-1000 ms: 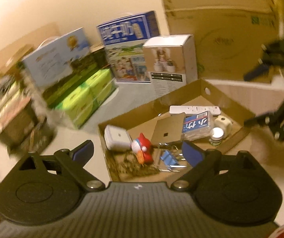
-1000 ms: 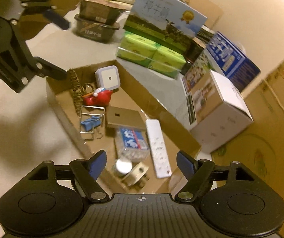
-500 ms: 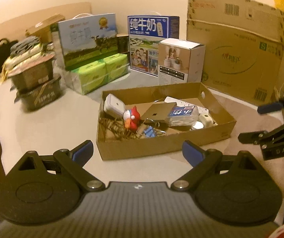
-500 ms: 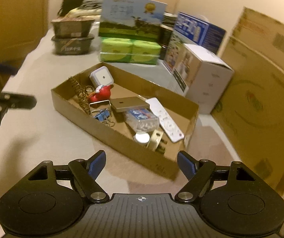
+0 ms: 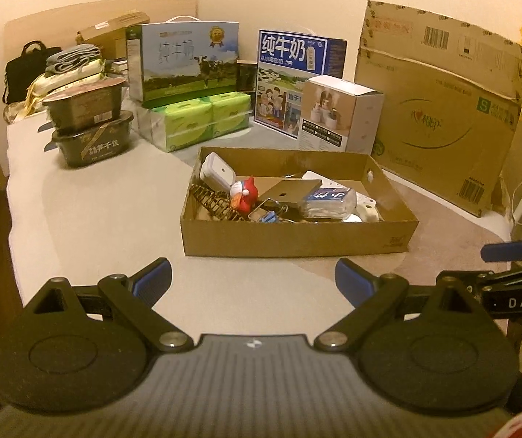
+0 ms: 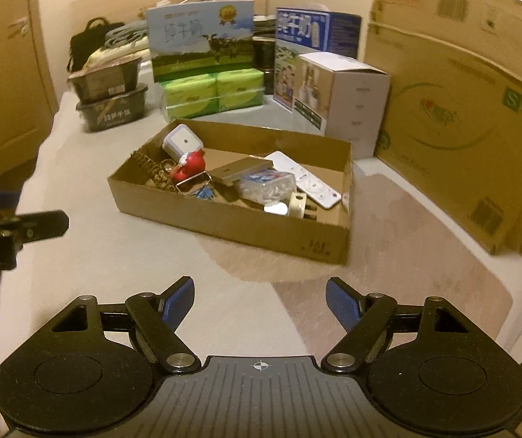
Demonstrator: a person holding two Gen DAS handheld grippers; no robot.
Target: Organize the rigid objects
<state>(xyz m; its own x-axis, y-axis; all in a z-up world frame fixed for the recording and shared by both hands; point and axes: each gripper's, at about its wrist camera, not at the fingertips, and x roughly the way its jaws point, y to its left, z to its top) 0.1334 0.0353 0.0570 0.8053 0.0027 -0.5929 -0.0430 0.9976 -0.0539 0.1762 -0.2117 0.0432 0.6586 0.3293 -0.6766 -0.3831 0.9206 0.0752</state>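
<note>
Both grippers, left [image 5: 253, 280] and right [image 6: 260, 301], gape empty, short of the box [image 5: 297, 235]; approach one item squarely, clearing its wall.

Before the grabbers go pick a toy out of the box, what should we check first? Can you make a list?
1. Left gripper open and empty: ok.
2. Right gripper open and empty: ok.
3. Cardboard box open on top, nothing covering it: ok.
4. Way to the box clear: ok, only bare bed cover lies between both grippers and the box.
5. Red toy bird easy to grab: cannot tell, it sits close against the white square gadget and the binder clips.
6. White remote free: ok, it lies flat near the box's right end with nothing on top.
</note>
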